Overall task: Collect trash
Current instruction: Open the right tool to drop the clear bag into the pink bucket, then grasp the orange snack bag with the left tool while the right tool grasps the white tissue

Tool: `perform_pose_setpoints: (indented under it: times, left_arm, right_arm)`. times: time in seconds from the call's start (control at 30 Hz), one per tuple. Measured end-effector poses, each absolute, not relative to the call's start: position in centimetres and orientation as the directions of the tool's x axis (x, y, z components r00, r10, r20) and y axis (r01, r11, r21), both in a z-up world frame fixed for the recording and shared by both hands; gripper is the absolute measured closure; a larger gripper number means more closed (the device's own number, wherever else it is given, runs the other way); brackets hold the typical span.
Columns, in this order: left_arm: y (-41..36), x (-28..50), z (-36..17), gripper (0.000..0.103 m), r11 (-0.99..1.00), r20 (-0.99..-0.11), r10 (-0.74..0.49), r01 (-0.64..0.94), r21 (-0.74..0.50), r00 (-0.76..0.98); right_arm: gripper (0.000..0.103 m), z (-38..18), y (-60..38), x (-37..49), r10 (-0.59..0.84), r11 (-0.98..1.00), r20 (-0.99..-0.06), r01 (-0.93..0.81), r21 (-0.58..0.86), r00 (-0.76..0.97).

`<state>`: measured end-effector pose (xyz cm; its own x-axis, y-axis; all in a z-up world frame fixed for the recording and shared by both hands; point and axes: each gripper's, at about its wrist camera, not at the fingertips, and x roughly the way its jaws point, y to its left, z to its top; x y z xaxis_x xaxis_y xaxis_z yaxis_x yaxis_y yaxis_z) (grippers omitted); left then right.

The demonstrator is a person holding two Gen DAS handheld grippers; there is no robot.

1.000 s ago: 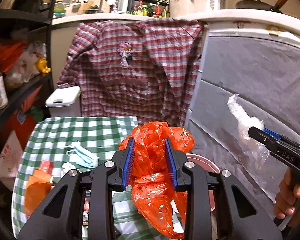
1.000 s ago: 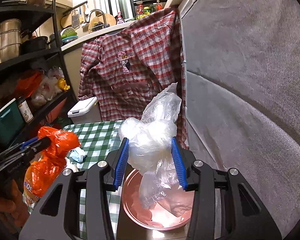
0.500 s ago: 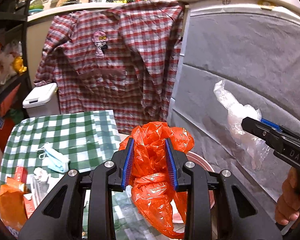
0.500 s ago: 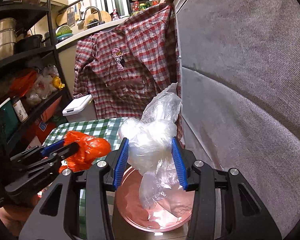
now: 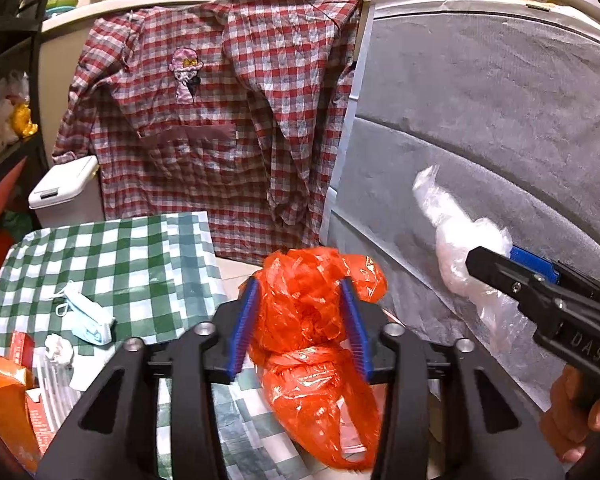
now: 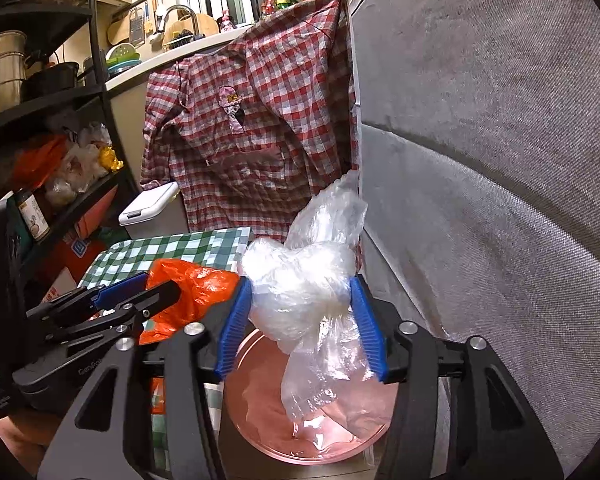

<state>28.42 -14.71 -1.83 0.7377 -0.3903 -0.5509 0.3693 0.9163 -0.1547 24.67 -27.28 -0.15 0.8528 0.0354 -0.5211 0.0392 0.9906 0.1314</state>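
My left gripper (image 5: 300,320) is shut on a crumpled orange plastic bag (image 5: 316,344), held above the table's right edge. It also shows in the right wrist view (image 6: 140,300) with the orange bag (image 6: 192,288). My right gripper (image 6: 300,320) is shut on a clear plastic bag (image 6: 308,292), which hangs over a pink bin (image 6: 260,412) lined with pink plastic. In the left wrist view the right gripper (image 5: 512,264) holds the clear bag (image 5: 460,256) to the right.
A green checked tablecloth (image 5: 140,252) carries a blue face mask (image 5: 86,314), a white tissue wad (image 5: 58,350) and orange and red wrappers (image 5: 8,380). A white lidded bin (image 5: 64,192) and a plaid shirt (image 5: 220,120) stand behind. A grey padded wall (image 6: 480,160) is on the right.
My left gripper has swung right with the orange bag, closer to the right gripper and the pink bin. The right gripper keeps the clear bag over the bin.
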Motion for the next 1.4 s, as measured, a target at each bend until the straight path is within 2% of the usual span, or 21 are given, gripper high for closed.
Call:
perform_pose_setpoints:
  times: [0.2, 0.57, 0.83, 1.0, 1.27, 1.4]
  left_arm:
    - [-14.3, 28.4, -1.7, 0.059, 0.915, -0.544, -0.397, 0.369, -0.165, 0.739]
    - [-12.7, 27.2, -0.8, 0.059, 0.918, -0.528, -0.389, 0.367, -0.153, 0.755]
    - [-8.3, 25.7, 1.0, 0.062, 0.931, -0.499, -0.361, 0.336, -0.142, 0.788]
    - [-4.1, 25.0, 2.2, 0.063, 0.946, -0.485, -0.322, 0.29, -0.141, 0.813]
    - [4.2, 23.3, 2.9, 0.067, 0.978, -0.474, -0.207, 0.179, -0.103, 0.856]
    - [7.4, 22.2, 2.7, 0.068, 0.985, -0.48, -0.171, 0.152, -0.079, 0.861]
  right_arm:
    - [0.041, -0.5, -27.7, 24.9, 0.033, 0.989, -0.536, 0.05, 0.141, 0.844]
    - [0.041, 0.0, -27.2, 24.6, 0.034, 0.99, -0.524, 0.045, 0.137, 0.851]
    - [0.042, 1.0, -25.8, 23.7, 0.05, 0.987, -0.49, 0.032, 0.158, 0.87]
    - [0.053, 1.5, -24.2, 23.3, 0.075, 0.988, -0.473, 0.0, 0.156, 0.878]
    - [0.083, 1.8, -21.2, 23.0, 0.133, 0.986, -0.452, -0.07, 0.153, 0.882]
    - [0.086, 1.6, -19.4, 23.3, 0.165, 0.983, -0.449, -0.111, 0.144, 0.878]
